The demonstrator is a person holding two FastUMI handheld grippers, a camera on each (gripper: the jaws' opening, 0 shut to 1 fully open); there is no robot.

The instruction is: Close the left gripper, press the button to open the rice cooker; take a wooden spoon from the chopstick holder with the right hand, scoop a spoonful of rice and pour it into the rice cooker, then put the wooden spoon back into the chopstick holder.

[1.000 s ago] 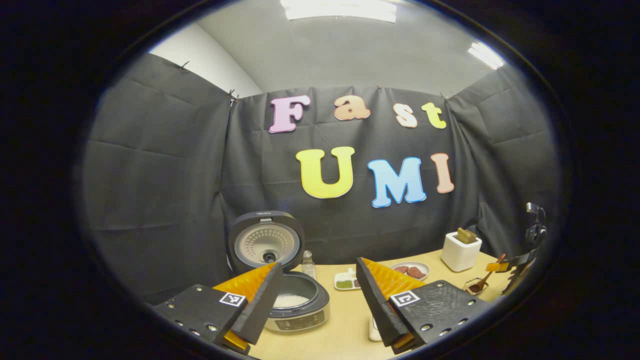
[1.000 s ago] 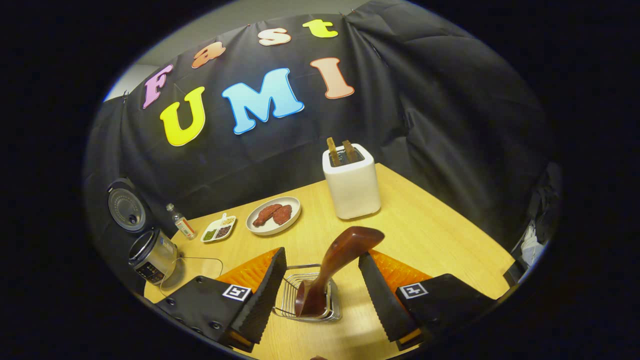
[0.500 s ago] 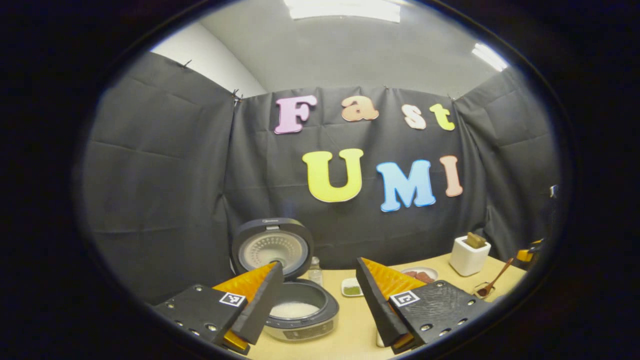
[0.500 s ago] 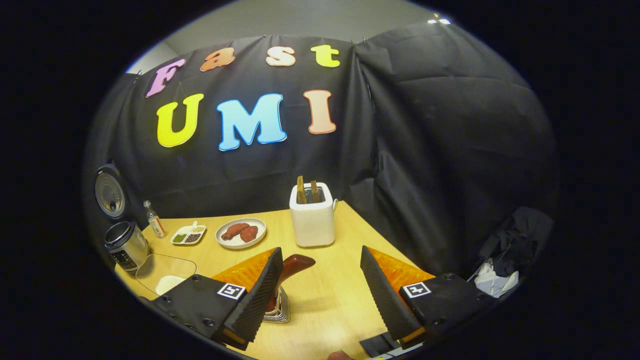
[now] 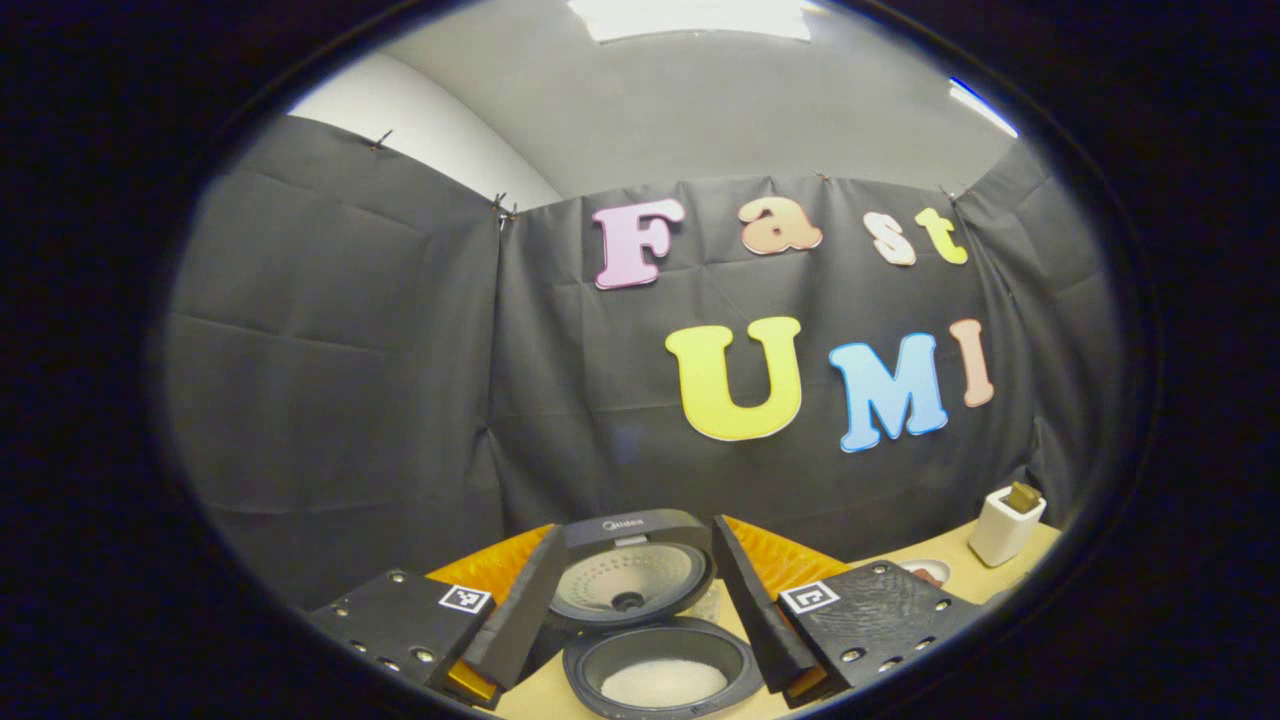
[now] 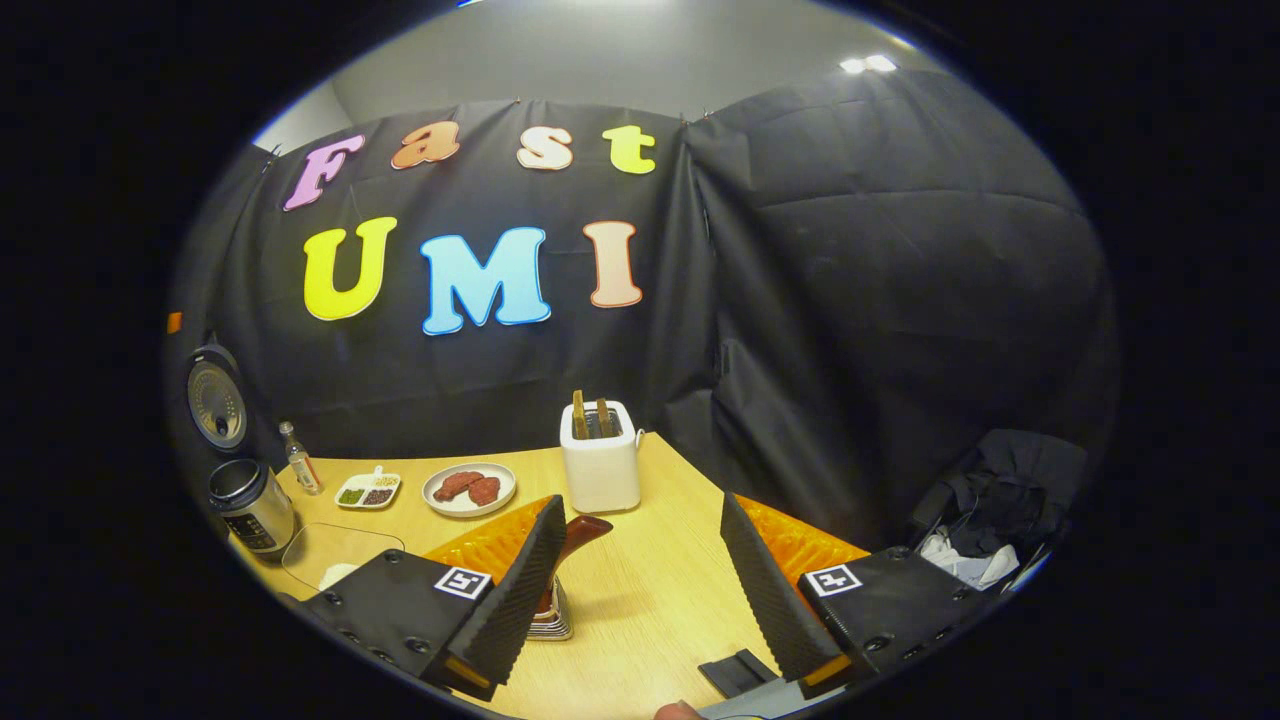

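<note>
From where I stand the job looks all but finished. The left gripper [image 5: 632,625] hangs with its jaws spread wide and nothing between them, and just ahead of it and a little below sits the round dark rice cooker [image 5: 655,670] with its lid tipped up and back. A pale heap of white rice [image 5: 663,682] lies in the bottom of the pot.

The right gripper [image 6: 640,590] is likewise wide open and holds nothing. The dark reddish-brown wooden spoon [image 6: 575,535] stands in the small wire chopstick holder [image 6: 550,622], just beyond the left finger [image 6: 515,590] and partly hidden behind it; whether the finger touches the handle I cannot tell. Farther out ahead on the light wooden table [image 6: 650,590] stand the white toaster [image 6: 600,470] and the white plate of red meat [image 6: 468,488].

To my eye the step in hand is the retreat after setting the spoon down. Done well, that means keeping the jaws fully apart and drawing straight back and up, away from the leaning handle, since a sideways swing could catch it and tip the light holder over.
</note>
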